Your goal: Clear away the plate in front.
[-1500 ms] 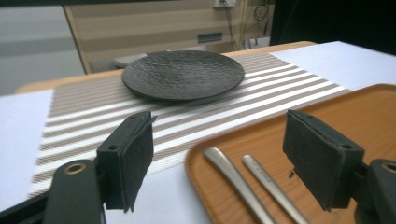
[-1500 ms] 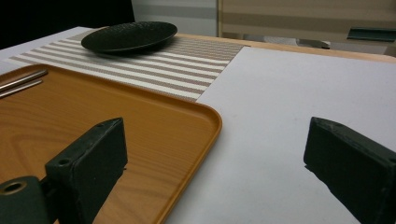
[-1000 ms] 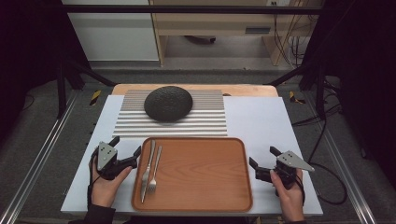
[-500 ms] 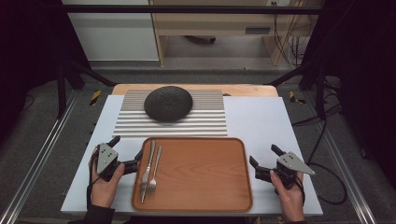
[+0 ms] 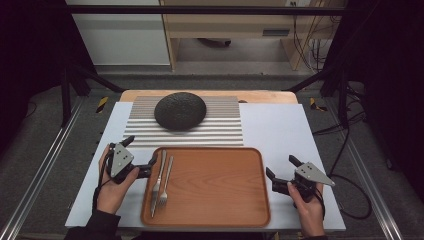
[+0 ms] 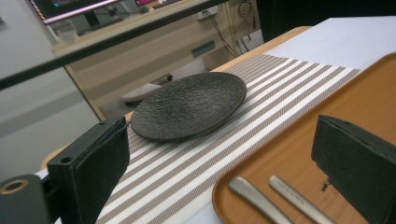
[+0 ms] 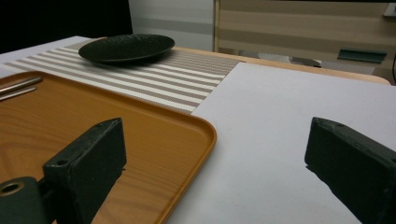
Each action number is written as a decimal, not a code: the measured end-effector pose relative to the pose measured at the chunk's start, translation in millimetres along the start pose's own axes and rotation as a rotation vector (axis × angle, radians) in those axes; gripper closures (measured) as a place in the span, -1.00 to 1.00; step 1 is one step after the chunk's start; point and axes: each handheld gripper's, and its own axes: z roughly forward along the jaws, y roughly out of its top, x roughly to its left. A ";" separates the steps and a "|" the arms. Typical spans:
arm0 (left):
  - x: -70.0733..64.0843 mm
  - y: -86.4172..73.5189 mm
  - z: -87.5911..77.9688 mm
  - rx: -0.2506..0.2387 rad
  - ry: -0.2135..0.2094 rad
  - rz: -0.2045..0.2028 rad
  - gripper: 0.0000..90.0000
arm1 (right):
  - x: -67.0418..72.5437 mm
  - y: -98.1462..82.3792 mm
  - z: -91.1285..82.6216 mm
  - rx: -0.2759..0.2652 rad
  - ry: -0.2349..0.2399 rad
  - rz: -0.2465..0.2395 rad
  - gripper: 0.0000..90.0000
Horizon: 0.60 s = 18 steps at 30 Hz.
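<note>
We see the left gripper [image 5: 138,156] at 9 o'clock of the rectangular orange-brown wooden tray [image 5: 220,200], held in the person's left hand [image 5: 111,192] at the tray's left rim; its jaws have just been opening and now stand released, wide apart, nothing between them. In the left gripper view the two black jaws frame the tray rim [image 6: 299,154] and the handle ends of the cutlery. The task things, a silver metal knife [image 5: 158,175] and a silver metal fork [image 5: 165,184], lie side by side along the tray's left edge, handles toward 12 o'clock, just beside the left gripper but not touched by it. We see their handles again in the left gripper view, knife [image 6: 257,198] and fork [image 6: 299,198] close together on the tray floor. The right gripper [image 5: 282,172] sits at 3 o'clock of the tray, off its right rim over the pale grey table mat [image 5: 285,130], jaws also released and empty; the right gripper view shows them spread over the tray corner [image 7: 196,128] and the mat. At 12 o'clock of the tray a round dark textured plate [image 5: 180,111] rests on a brown-and-white striped placemat [image 5: 220,127], well apart from both grippers.
</note>
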 end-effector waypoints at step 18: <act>33.4 56.5 52.3 0.132 -0.126 0.279 -0.81 | 5.7 2.1 4.0 0.012 0.004 -0.025 -0.88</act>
